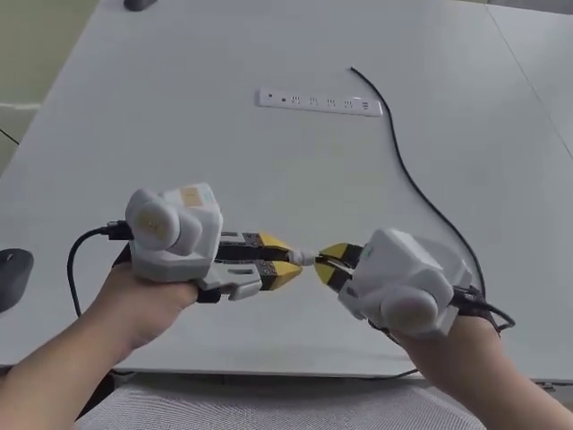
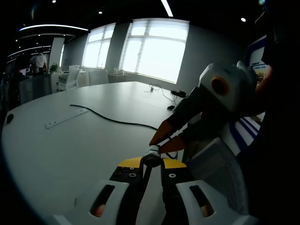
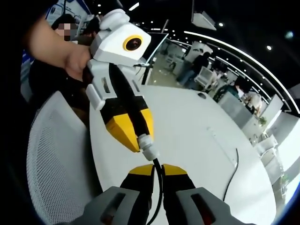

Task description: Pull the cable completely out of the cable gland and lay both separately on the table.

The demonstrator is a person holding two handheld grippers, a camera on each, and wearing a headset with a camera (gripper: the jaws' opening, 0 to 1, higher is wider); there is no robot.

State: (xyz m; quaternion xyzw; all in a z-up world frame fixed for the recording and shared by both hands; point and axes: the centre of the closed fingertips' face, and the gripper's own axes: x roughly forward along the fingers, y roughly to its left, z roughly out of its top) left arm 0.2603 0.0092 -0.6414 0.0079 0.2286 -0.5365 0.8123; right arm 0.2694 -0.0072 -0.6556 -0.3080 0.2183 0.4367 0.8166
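The fingers of the left gripper are closed on the cable gland; those of the right gripper are clamped on the cable beside it, above the desk; a straight, steady pull along the cable is advised.

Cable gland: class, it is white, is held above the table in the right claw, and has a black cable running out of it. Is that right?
Not quite. The white cable gland is held in the left claw, not the right, as the right gripper view shows. The right claw grips the black cable running out of it. The rest stands: both are held above the table.
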